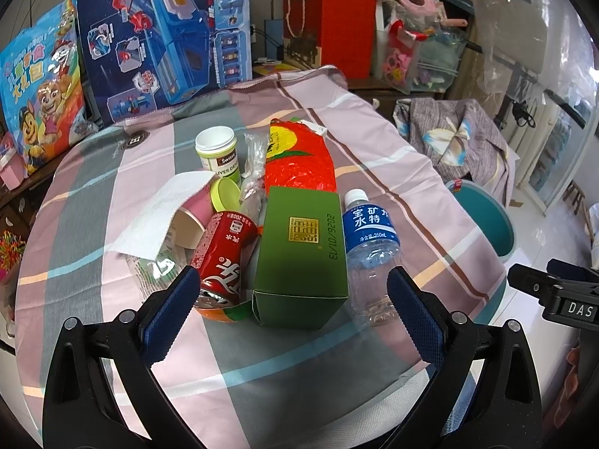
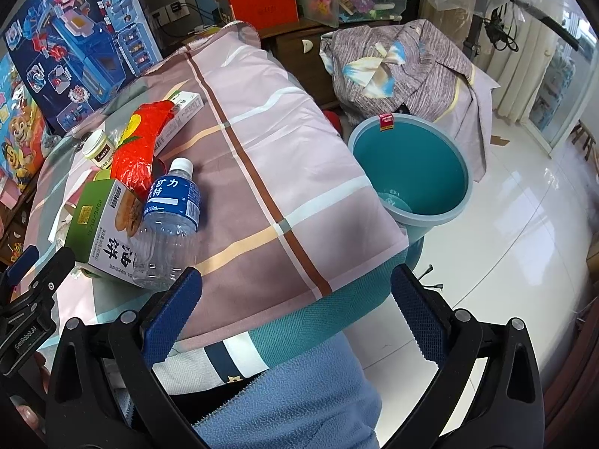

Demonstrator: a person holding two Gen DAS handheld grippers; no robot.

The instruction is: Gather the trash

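Trash lies in a heap on a cloth-covered table (image 1: 93, 172): a green box (image 1: 303, 254), a red cola can (image 1: 221, 254), a clear water bottle (image 1: 368, 247), a red-orange bag (image 1: 299, 161), a white pill jar (image 1: 219, 153), a pink paper cup (image 1: 191, 220) and a paper towel (image 1: 157, 213). My left gripper (image 1: 294, 299) is open, just in front of the box and can. My right gripper (image 2: 295, 299) is open and empty above the table edge, right of the bottle (image 2: 168, 217) and box (image 2: 101, 224). A teal bin (image 2: 411, 172) stands on the floor to the right.
Toy boxes (image 1: 161, 33) and a red box (image 1: 329, 26) stand behind the table. A cloth-draped chair (image 2: 404, 63) is behind the bin. The bin also shows in the left wrist view (image 1: 486, 217). White tile floor (image 2: 505, 254) lies right of the table.
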